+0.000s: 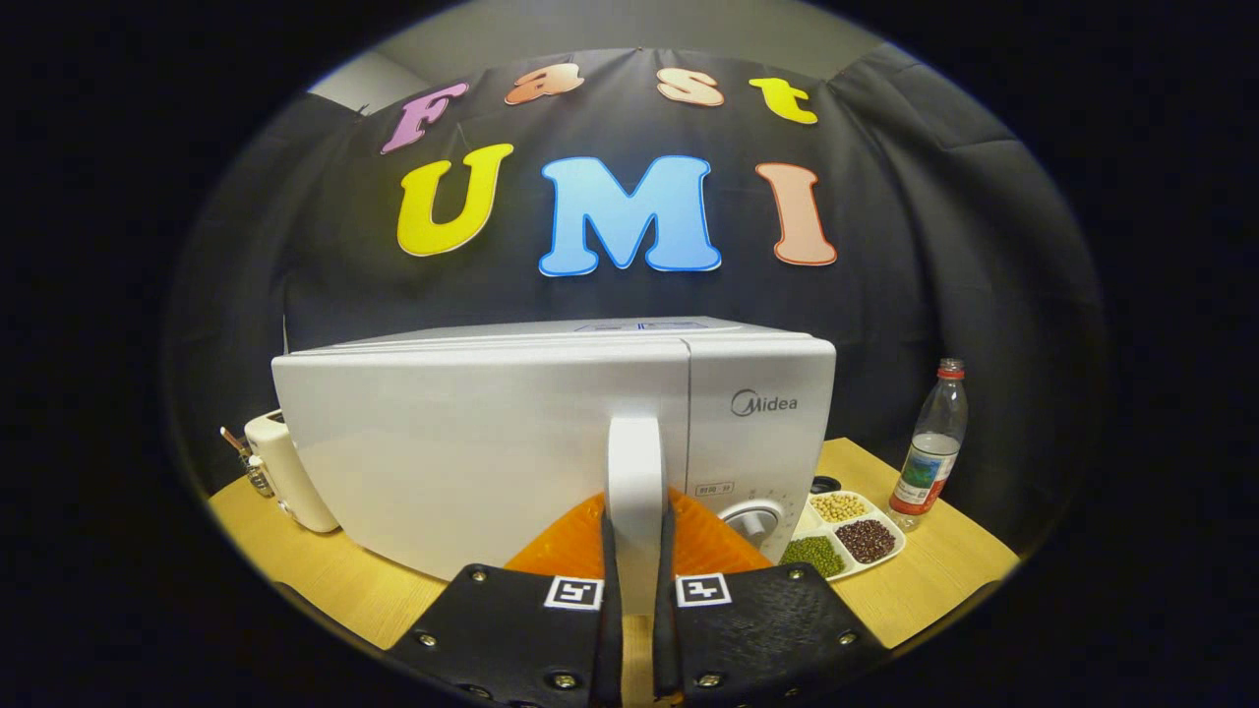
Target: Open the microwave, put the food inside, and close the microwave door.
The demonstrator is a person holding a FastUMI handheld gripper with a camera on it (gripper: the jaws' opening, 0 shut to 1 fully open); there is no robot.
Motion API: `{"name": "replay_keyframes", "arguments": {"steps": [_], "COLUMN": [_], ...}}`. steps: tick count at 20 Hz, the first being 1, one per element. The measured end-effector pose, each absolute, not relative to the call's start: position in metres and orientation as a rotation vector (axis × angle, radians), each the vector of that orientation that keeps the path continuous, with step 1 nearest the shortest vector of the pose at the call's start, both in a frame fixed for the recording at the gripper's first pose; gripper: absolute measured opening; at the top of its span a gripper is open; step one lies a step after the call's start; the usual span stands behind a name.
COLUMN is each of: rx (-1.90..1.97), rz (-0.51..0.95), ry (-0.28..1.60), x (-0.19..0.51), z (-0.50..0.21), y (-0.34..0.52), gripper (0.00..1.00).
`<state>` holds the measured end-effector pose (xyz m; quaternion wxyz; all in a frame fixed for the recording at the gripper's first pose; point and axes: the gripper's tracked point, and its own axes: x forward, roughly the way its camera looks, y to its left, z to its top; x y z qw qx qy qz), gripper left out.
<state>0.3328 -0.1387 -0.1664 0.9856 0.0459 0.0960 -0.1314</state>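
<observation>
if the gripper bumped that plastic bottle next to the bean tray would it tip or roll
Probably tips easily: the plastic bottle stands upright, tall and narrow, at the table edge beside the bean tray. It looks mostly empty, so likely light. Once down, its round body would likely roll. The gripper is shut on the microwave door handle, away from it.

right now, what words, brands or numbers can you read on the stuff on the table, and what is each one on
"Midea": on the microwave front, right of the handle that the gripper is shut on.
Small plate below that: too blurred to read.
Marks by the dial: too small to read.
Bottle label: too small to read.
</observation>
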Motion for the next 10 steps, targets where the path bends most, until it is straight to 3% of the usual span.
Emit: {"name": "replay_keyframes", "arguments": {"steps": [10], "rx": [0.136], "rz": [-0.288], "ry": [0.193], "x": [0.3274], "z": [-0.1681], "y": [-0.1375], "gripper": [0.13]}}
